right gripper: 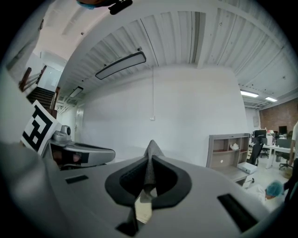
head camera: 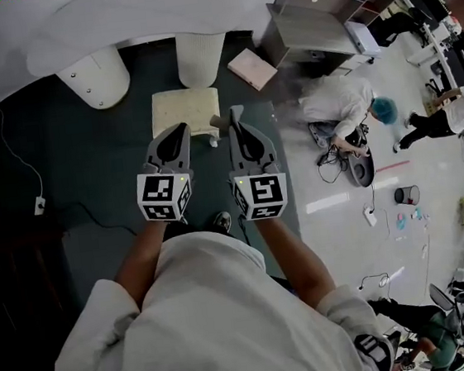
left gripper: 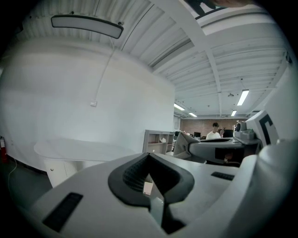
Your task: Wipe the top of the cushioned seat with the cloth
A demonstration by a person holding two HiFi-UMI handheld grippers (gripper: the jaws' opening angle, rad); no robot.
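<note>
Foreground: my right gripper (head camera: 234,112), jaws clamped on a grey woven cloth (right gripper: 149,169); my left gripper (head camera: 183,128), jaws together, empty. The cream square cushioned seat (head camera: 183,108) lies ahead and below both tips, the cloth hand at its right edge

We see the cushioned seat (head camera: 183,109) as a square stool with a cream, faintly mottled top, lying flat and level on dark carpet. One pale foot shows under its near right corner. The top is bare. The cloth (right gripper: 150,163) is grey and finely woven, folded into a narrow strip that stands upright and ends in a small peak. It sits pinched between the closed jaws of the right gripper (head camera: 235,118). From the head view we make it out only as a small brownish-grey wad just beside the seat's near right corner. We cannot tell whether it touches the cushion.
</note>
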